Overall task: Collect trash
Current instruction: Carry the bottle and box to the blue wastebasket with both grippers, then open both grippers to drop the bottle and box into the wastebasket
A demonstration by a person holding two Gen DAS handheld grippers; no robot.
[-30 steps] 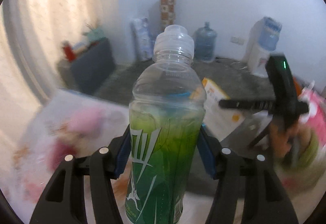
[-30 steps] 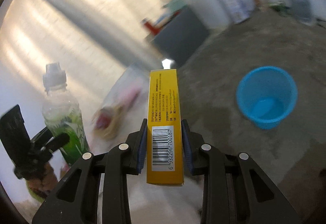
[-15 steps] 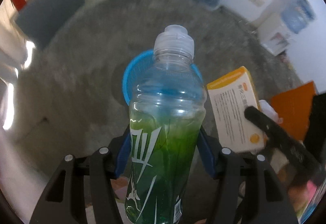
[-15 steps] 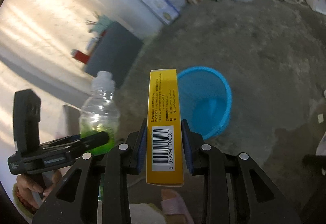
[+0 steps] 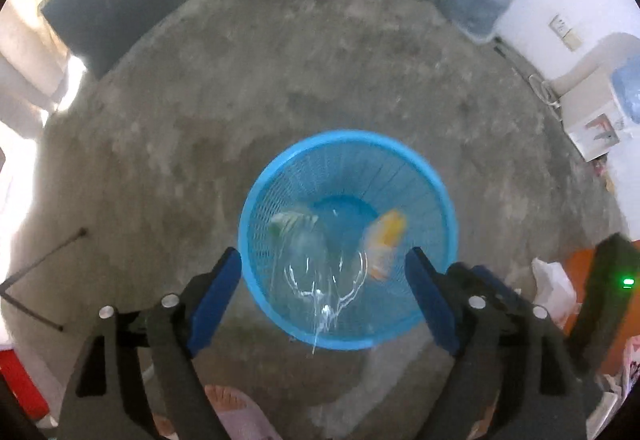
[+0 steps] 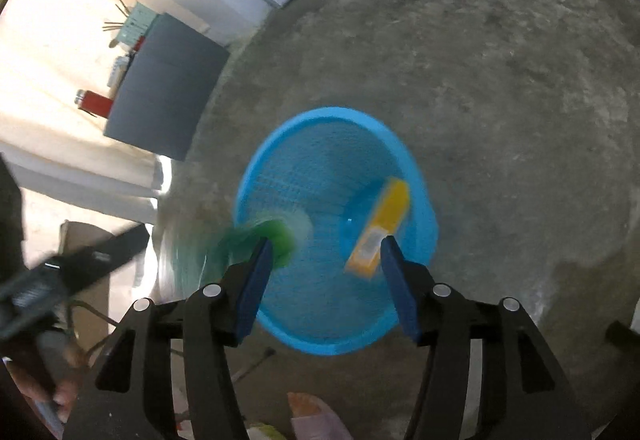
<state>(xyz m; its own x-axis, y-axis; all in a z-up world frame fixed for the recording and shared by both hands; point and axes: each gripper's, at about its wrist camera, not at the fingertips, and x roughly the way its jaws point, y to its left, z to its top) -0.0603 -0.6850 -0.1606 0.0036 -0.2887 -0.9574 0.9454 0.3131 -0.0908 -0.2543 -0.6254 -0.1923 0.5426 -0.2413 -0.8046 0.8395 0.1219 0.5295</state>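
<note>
Since a second ago: both hands have swung down over the blue basket (image 5: 436, 191), and the 2 items they carried are now out of the jaws.
Left gripper (image 5: 323, 282): jaws opening, spread wide, nothing pressed between the blue pads; the bottle (image 5: 304, 240) is a green-and-clear blur below them, dropping inside the basket.
Right gripper (image 6: 325, 268): jaws opening, apart; the yellow box (image 6: 382, 226) hangs just ahead of the right pad, free of it and tilted, over the basket floor.
Basket: stands on the bare concrete floor (image 5: 280, 79), mesh-walled and light-looking.
Risk 1: the bottle still has liquid, so I'd guess it could land hard, bounce off the wall or tip the basket.
Risk 2: box and bottle fall together and may knock each other toward the rim.
Risk 3: a foot (image 5: 232, 404) sits near the basket base, so a nudge could shift it.
</note>
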